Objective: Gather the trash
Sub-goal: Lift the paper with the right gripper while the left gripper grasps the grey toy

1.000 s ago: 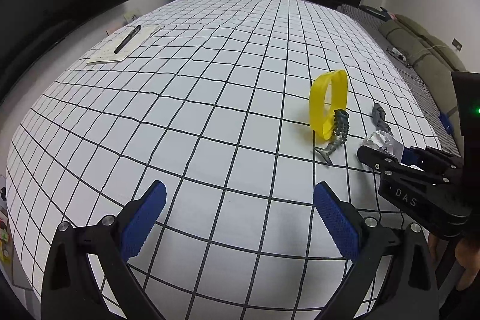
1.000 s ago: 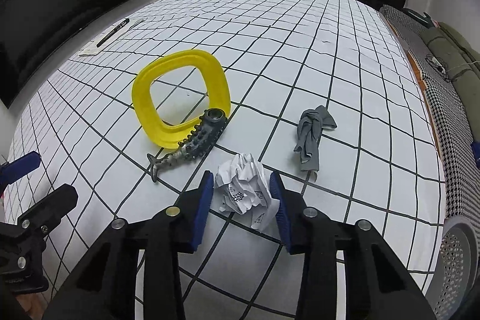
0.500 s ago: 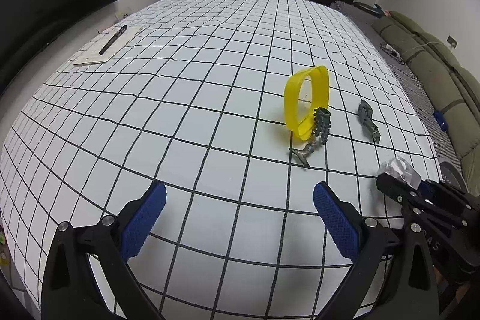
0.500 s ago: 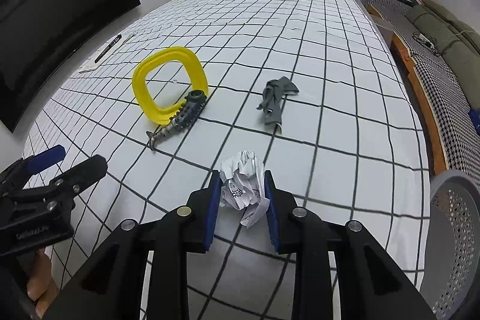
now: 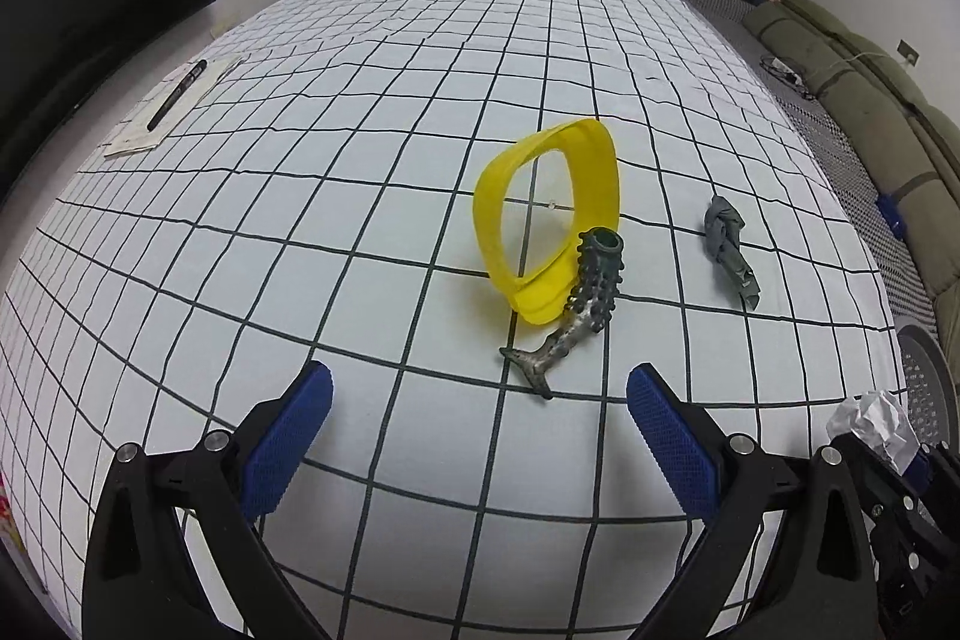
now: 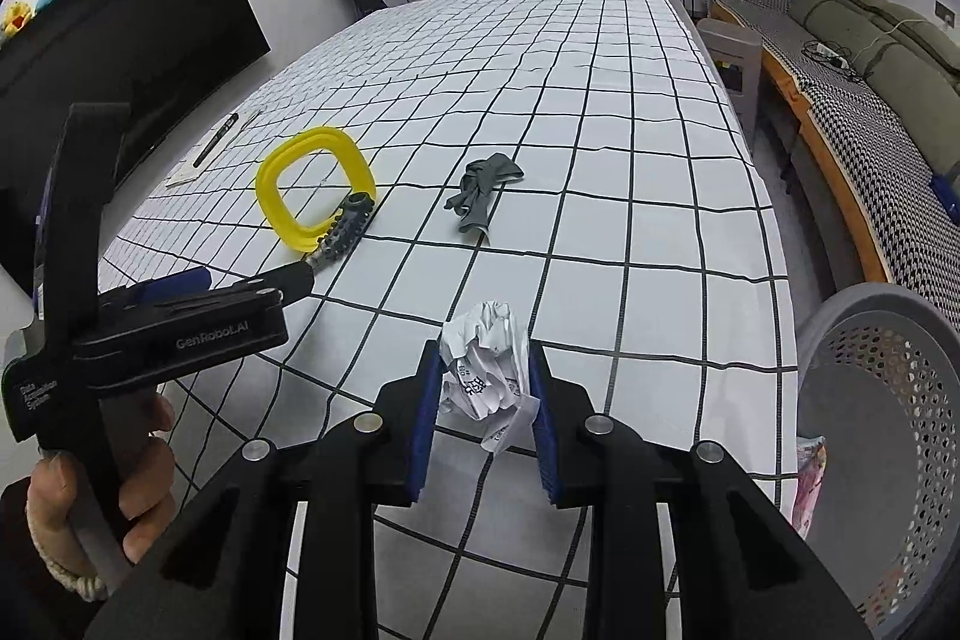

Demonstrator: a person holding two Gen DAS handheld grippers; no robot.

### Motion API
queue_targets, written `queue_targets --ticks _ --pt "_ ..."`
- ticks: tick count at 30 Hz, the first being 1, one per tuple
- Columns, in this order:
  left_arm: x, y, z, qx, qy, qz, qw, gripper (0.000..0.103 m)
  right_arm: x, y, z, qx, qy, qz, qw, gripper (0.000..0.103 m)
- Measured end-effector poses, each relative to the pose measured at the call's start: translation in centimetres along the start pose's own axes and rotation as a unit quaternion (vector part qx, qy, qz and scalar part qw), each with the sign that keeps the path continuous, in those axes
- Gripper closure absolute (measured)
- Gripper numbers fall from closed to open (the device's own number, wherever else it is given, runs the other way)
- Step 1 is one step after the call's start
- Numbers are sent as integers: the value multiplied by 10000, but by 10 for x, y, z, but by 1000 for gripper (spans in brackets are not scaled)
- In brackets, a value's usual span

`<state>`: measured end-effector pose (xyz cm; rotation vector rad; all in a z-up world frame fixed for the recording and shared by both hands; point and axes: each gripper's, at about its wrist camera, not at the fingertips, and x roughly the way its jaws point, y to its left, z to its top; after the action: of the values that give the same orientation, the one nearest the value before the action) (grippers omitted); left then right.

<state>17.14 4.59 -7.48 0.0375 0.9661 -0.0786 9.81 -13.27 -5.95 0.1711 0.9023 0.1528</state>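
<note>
White grid-checked cloth covers the bench (image 6: 600, 112). Perforated grey plastic basket (image 6: 888, 436) at lower right of the right wrist view. Yellow rounded-square ring (image 5: 549, 220) mid-frame, knobbly grey fish-shaped piece (image 5: 576, 304) leaning on it. Right gripper (image 6: 485, 400) clamped on crumpled white paper ball (image 6: 486, 370), lifted above the cloth. Left gripper (image 5: 477, 436) spread wide, holding nothing.

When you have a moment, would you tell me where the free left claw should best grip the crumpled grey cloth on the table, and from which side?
Probably from above, at the bunched upper end of the grey cloth. It lies flat and elongated on the checked tablecloth, apart from the yellow ring, so its narrow width should fit across the open left claw.
</note>
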Motion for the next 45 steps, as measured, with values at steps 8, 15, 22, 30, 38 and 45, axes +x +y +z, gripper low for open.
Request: queue_targets --ticks 8,15,22,30,38,45 --pt "16 -16 6 235 91 164 9995 12 0 -10 0 184 -43 181 9997 76" --pt "18 -25 11 308 45 50 9995 34 2 -17 0 288 -34 231 9993 76" --pt "12 -34 7 400 70 -249 9989 69 0 -17 -1 309 -60 217 9993 76" --pt "3 -32 -5 414 108 -351 9985 79 -8 -14 -2 308 -113 181 9993 76" --pt "-16 -24 -30 450 189 -544 9973 79 -17 -8 -4 277 -167 137 9994 76" --pt "-38 -17 -62 536 170 -550 9969 80 -18 4 -12 151 -118 158 9997 76"
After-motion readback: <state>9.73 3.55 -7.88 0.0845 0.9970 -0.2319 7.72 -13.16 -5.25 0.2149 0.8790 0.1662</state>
